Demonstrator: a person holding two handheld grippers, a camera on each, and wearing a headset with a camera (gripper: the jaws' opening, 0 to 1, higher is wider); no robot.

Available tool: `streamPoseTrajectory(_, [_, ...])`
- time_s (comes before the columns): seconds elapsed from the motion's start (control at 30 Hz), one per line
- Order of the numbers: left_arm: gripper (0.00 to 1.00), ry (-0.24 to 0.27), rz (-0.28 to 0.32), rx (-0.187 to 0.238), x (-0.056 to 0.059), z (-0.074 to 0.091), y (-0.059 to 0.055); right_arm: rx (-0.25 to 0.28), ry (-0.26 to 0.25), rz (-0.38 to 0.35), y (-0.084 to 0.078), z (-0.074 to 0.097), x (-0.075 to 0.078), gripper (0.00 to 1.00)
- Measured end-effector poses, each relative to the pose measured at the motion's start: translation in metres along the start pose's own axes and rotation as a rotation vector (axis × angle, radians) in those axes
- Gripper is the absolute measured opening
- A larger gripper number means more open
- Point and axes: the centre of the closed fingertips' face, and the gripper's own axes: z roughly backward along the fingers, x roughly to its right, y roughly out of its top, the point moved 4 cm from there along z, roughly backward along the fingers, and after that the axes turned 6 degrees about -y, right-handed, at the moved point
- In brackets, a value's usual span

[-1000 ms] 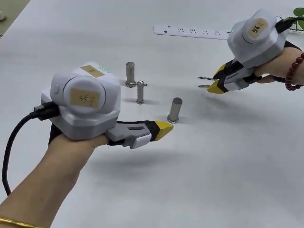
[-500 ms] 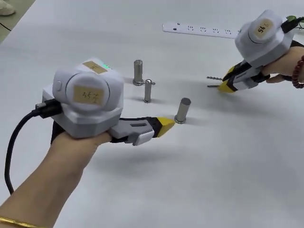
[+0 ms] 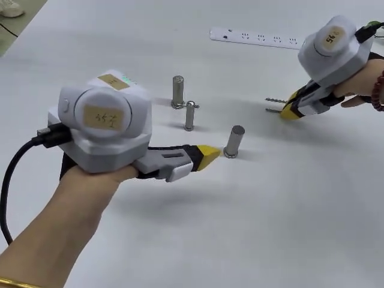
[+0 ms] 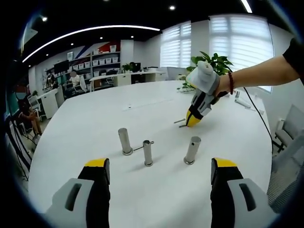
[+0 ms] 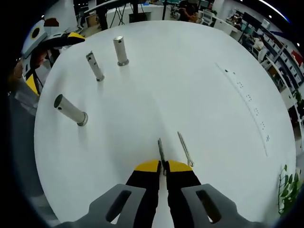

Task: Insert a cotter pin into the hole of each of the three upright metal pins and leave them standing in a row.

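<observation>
1. Across the white workbench [image 3: 270,210] in the head view, three grey cylindrical metal pins stand upright in a slanting row: the far metal pin [image 3: 178,92], the middle metal pin [image 3: 190,117] and the near metal pin [image 3: 234,141]. A small silver fitted cotter pin [image 3: 194,106] crosses the middle one's top.
2. My left gripper [image 3: 207,157], grey with yellow tips, hovers close to the near metal pin. My right gripper [image 3: 288,111] sits low, well apart to the right, with a long white power strip [image 3: 258,38] beyond it.
3. From the left gripper view, my left gripper [image 4: 160,166] has its jaws wide apart and holds nothing. Ahead, the row reads left to right: far metal pin [image 4: 124,141], middle metal pin [image 4: 147,154], near metal pin [image 4: 192,149]. The fitted cotter pin [image 4: 142,146] pokes sideways from the middle one. My right gripper [image 4: 192,119] hangs past the row.
4. From the right gripper view, my right gripper [image 5: 164,165] has its jaws pressed narrow on the held cotter pin [image 5: 161,148], thin and silver, which points forward over the bench. A loose cotter pin [image 5: 185,148] of the same kind lies on the bench just beside it, on its right in this view.
</observation>
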Motion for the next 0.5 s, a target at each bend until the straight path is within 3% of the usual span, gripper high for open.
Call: streamPoseTrajectory(0.5, [0.81, -0.012, 0.018, -0.001, -0.0009, 0.0012, -0.0005, -0.005, -0.024, 0.021, -0.0005, 0.0014, -0.0026, 0.0])
